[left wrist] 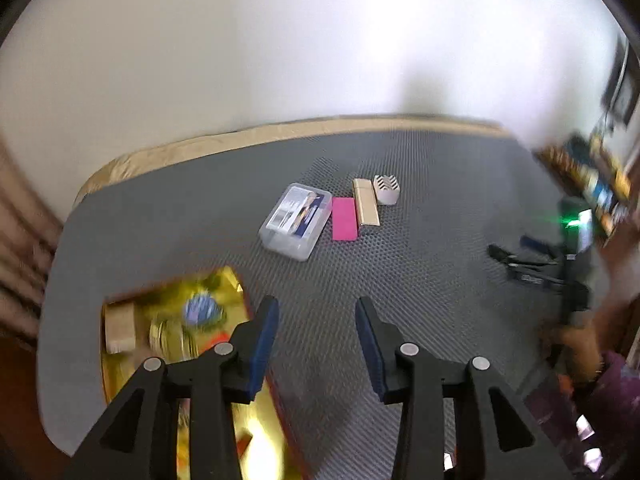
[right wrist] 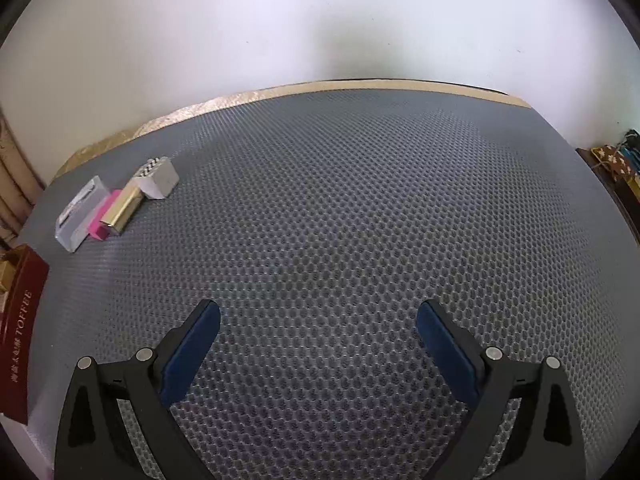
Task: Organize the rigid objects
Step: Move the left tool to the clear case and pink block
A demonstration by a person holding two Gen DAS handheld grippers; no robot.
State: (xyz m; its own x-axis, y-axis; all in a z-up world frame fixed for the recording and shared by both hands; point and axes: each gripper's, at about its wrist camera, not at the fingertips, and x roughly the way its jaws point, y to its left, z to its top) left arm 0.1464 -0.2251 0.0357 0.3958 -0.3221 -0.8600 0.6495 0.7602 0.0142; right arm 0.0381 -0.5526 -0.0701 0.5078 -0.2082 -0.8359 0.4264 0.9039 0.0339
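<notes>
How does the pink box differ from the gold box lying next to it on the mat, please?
The pink box is matte magenta; the gold box is shiny and metallic. The pink box looks flatter and wider, the gold box narrower and taller. The gold box reaches further back, toward the white patterned box. Both are rectangular and lie flat, side by side, on the grey mat.

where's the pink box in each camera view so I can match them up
Left wrist: pink box just above centre, lying flat.
Right wrist: pink box far left, middle height.
Shared landmark: in both it lies between the clear plastic case and the gold box, on the grey mat.
</notes>
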